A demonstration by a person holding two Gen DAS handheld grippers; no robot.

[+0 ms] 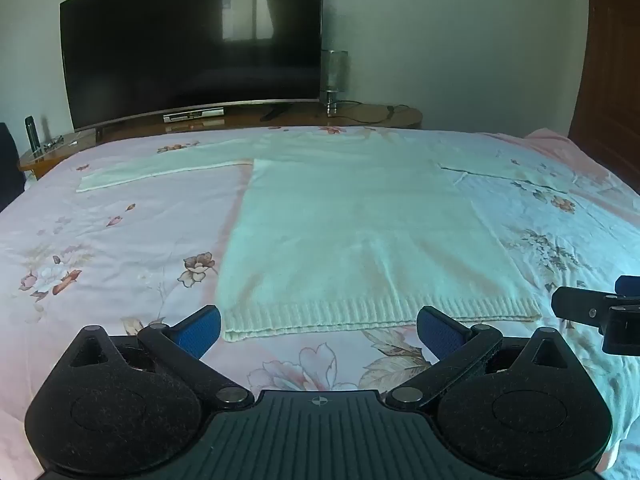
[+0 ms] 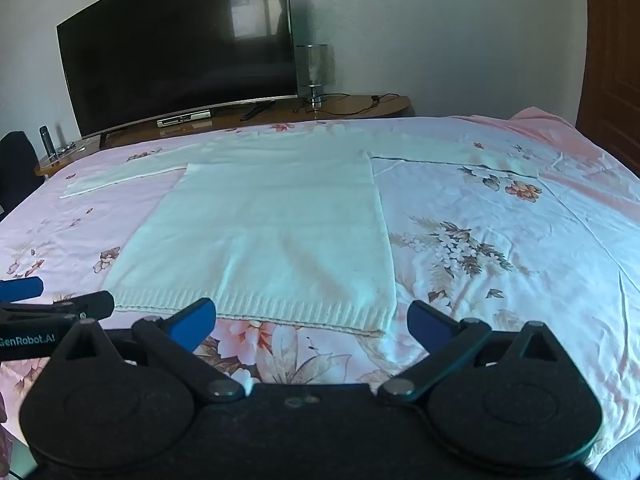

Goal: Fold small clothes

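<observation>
A bed (image 1: 120, 240) with a pink floral sheet fills the room's middle. Beyond its far edge runs a wooden bench (image 1: 360, 114) against a pale wall, carrying a big dark TV (image 1: 192, 40), a lamp (image 1: 333, 76) and a bottle (image 1: 31, 132). A brown door (image 1: 612, 80) stands at right. A white sweater (image 1: 360, 232) lies flat on the bed, sleeves spread, hem nearest. The left gripper (image 1: 319, 330) and right gripper (image 2: 311, 322) hang just short of the hem, fingers spread wide, holding nothing.
</observation>
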